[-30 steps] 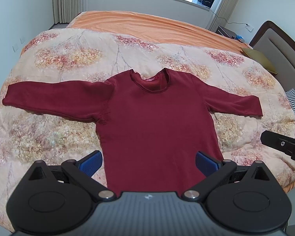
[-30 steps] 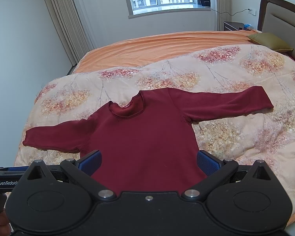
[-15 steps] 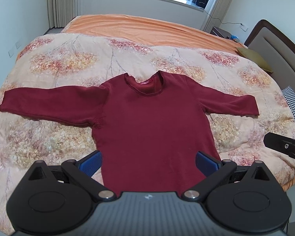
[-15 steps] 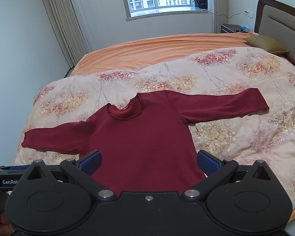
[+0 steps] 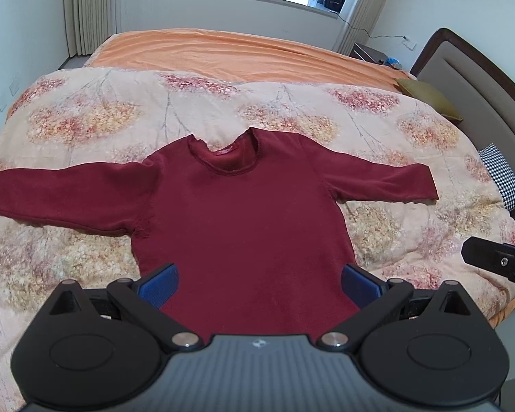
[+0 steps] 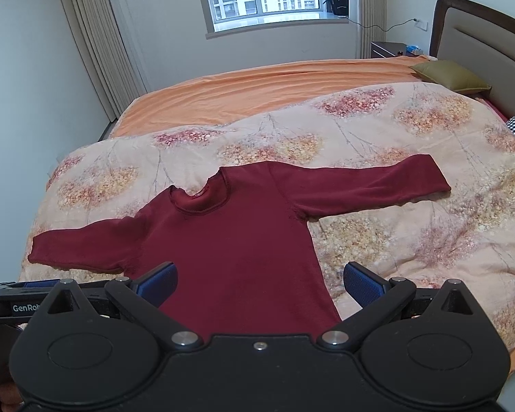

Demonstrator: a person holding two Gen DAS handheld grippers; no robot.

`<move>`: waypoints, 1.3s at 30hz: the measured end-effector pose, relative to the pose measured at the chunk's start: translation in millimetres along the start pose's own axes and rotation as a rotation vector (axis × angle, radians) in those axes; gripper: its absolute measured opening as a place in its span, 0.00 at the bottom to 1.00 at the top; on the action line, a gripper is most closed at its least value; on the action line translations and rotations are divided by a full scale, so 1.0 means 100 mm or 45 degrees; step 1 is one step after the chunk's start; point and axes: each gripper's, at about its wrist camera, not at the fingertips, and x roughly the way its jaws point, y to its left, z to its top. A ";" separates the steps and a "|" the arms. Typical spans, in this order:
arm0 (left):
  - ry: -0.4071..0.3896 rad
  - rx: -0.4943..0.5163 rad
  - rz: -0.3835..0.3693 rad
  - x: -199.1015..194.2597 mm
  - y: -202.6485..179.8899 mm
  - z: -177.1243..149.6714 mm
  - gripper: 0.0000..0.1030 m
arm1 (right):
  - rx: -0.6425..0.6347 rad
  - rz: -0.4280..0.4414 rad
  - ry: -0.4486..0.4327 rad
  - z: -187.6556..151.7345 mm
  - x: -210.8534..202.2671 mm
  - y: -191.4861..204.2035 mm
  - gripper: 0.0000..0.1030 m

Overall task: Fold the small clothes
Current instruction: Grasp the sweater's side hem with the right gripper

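Observation:
A dark red long-sleeved top (image 5: 243, 219) (image 6: 237, 250) lies flat on the floral quilt, collar toward the far side, both sleeves spread out sideways. My left gripper (image 5: 259, 283) is open above the top's hem, holding nothing. In the right wrist view my right gripper (image 6: 261, 281) is open too, over the hem's right part, its blue pads (image 6: 364, 283) apart. The hem itself is hidden behind the gripper bodies. The right gripper's tip (image 5: 494, 261) shows at the right edge of the left wrist view.
The floral quilt (image 5: 86, 116) covers the near part of the bed; an orange sheet (image 6: 274, 86) lies beyond. A padded headboard (image 6: 480, 37) stands at the right, with an olive pillow (image 6: 449, 75) and a checked pillow (image 5: 503, 178). Curtains (image 6: 99, 44), window and nightstand line the far wall.
Both cameras have pulled back and tilted up a little, so the top sits slightly lower in view and more of the room shows. Both grippers stay open; the top has not moved.

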 end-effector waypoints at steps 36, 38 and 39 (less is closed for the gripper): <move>0.223 -0.008 0.118 1.82 -2.26 0.78 1.00 | 1.166 0.500 0.069 0.67 3.48 -5.45 0.86; 0.229 -0.015 0.118 1.87 -2.28 0.80 1.00 | 1.247 0.499 0.100 0.59 3.63 -5.46 0.82; 0.234 -0.021 0.117 1.90 -2.29 0.81 1.00 | 1.280 0.511 0.102 0.55 3.67 -5.46 0.80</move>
